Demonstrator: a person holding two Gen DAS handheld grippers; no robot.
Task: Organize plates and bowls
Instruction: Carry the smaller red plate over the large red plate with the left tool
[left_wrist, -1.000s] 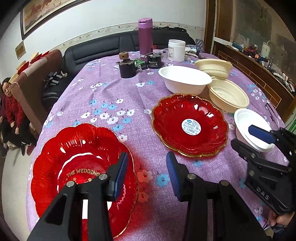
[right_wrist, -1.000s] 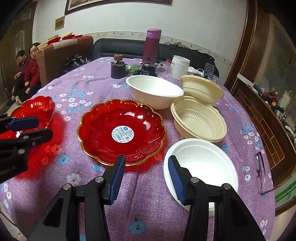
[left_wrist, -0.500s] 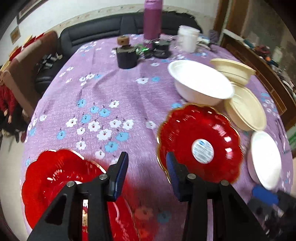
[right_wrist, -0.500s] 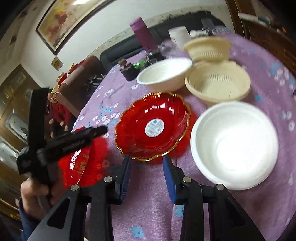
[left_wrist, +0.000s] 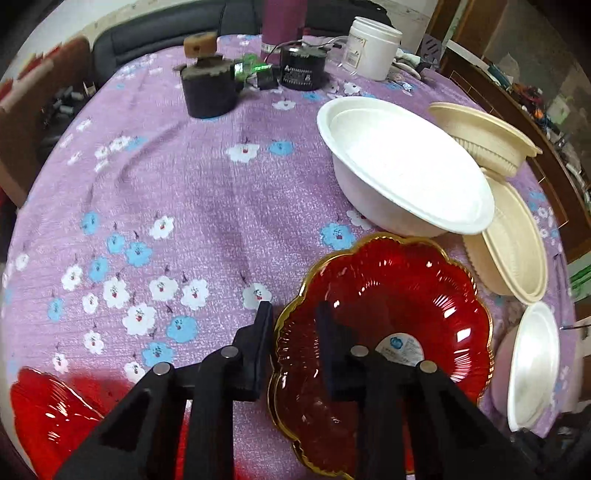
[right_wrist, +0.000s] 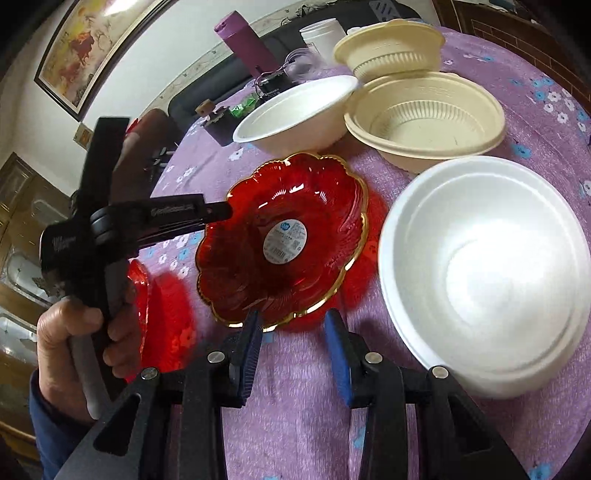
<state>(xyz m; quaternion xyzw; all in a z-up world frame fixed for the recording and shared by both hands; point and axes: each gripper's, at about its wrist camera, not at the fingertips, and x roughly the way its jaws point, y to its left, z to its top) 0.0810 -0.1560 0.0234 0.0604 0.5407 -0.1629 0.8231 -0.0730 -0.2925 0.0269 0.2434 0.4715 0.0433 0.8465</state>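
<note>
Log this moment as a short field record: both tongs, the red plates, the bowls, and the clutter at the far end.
left tongs: open, fingers straddling the near-left rim of the stickered red plate
right tongs: open, empty, just short of that plate's near rim
second red plate: on the cloth at the left, partly out of frame
white bowls: one beside the right tongs, one beyond the stickered plate
cream bowls: two, near one and far one, edges overlapping
far end: purple flask, white jar, dark pot
</note>
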